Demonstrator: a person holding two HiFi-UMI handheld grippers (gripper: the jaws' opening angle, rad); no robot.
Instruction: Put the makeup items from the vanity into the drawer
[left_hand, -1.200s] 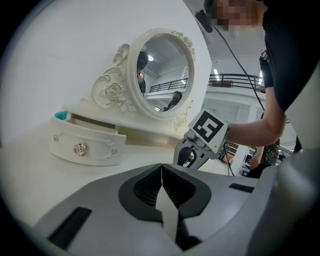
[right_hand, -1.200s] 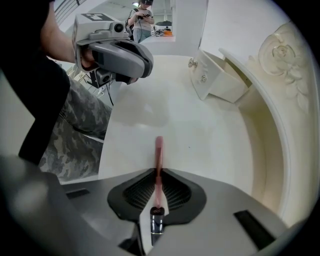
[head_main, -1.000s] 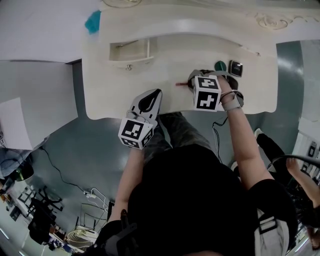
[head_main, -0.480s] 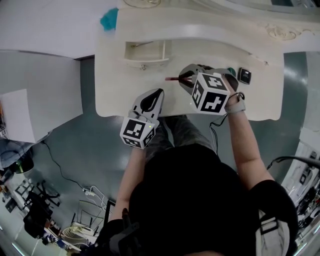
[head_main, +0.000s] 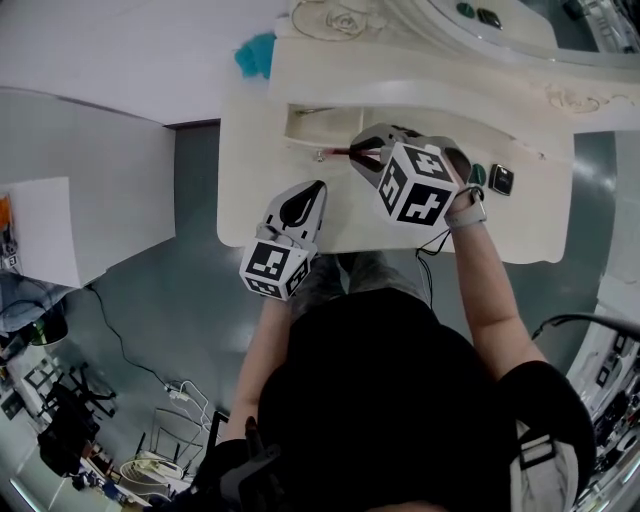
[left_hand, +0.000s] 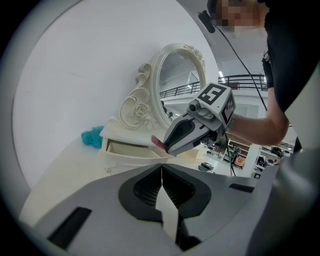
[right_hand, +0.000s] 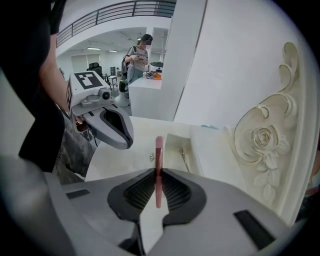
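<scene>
My right gripper is shut on a slim pink makeup stick, which points out between the jaws. The stick's tip hangs just in front of the open cream drawer of the vanity. A thin metallic item lies inside the drawer. My left gripper is shut and holds nothing, hovering over the vanity's front edge, left of the right one. A green round item and a dark compact sit on the vanity top to the right.
An ornate oval mirror with a rose carving stands at the vanity's back. A teal object lies at the back left corner. The drawer knob sticks out in front. A white wall runs along the left.
My right gripper has carried the pink stick up and leftward from near the green item to the front of the open drawer. My left gripper has shifted a little forward.
</scene>
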